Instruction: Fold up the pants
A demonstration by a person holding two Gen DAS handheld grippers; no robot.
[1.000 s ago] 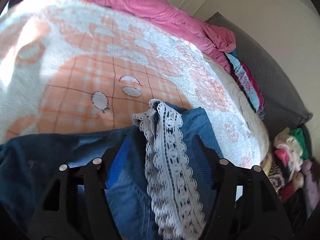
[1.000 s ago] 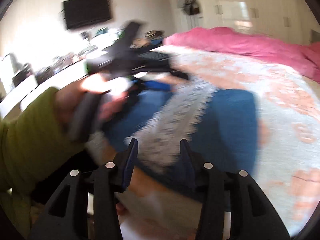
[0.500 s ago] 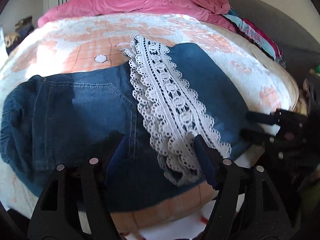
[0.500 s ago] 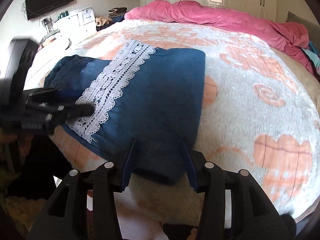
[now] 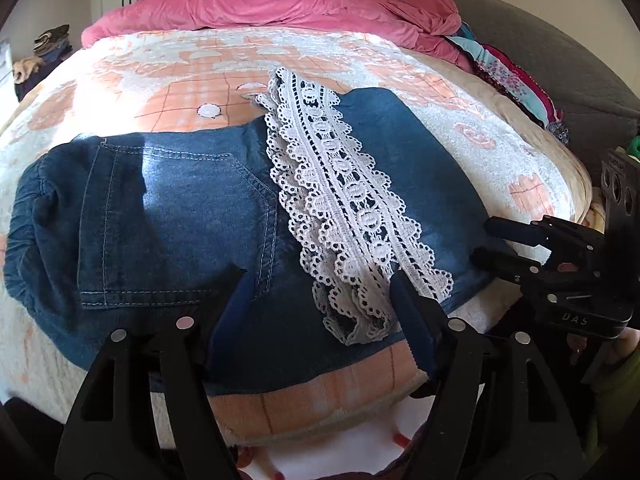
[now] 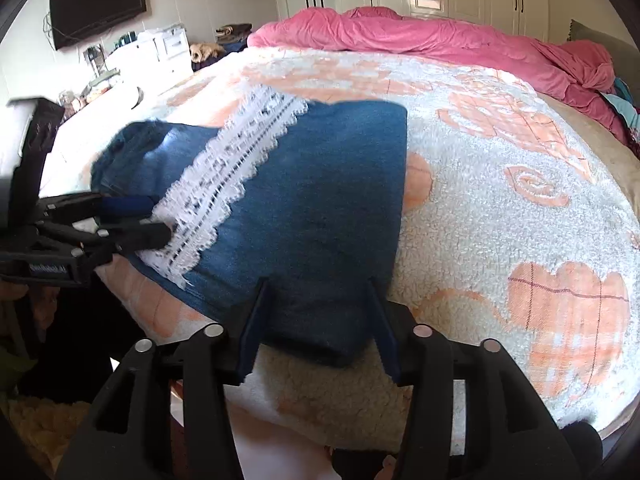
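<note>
Blue denim pants (image 5: pixel 168 216) with a white lace hem (image 5: pixel 344 208) lie folded flat on the bed's orange-and-white blanket (image 5: pixel 168 80), near its front edge. My left gripper (image 5: pixel 316 296) is open and empty just above the pants' near edge, by the lace end. My right gripper (image 6: pixel 316 308) is open and empty at the pants' (image 6: pixel 320 200) near corner. The lace (image 6: pixel 224 184) runs diagonally across the fold. Each gripper shows in the other's view, the right one (image 5: pixel 500 244) at the pants' right edge and the left one (image 6: pixel 136 220) by the lace.
A pink duvet (image 5: pixel 272 8) lies bunched along the far side of the bed. Colourful clothes (image 5: pixel 516 76) are piled by a grey headboard (image 5: pixel 552 52). A TV (image 6: pixel 96 0) and a cluttered white dresser (image 6: pixel 160 48) stand at the left. The blanket edge drops off just below both grippers.
The pants were laid down folded on the bed and released. Both grippers drew back to the near edge and now hold nothing.
</note>
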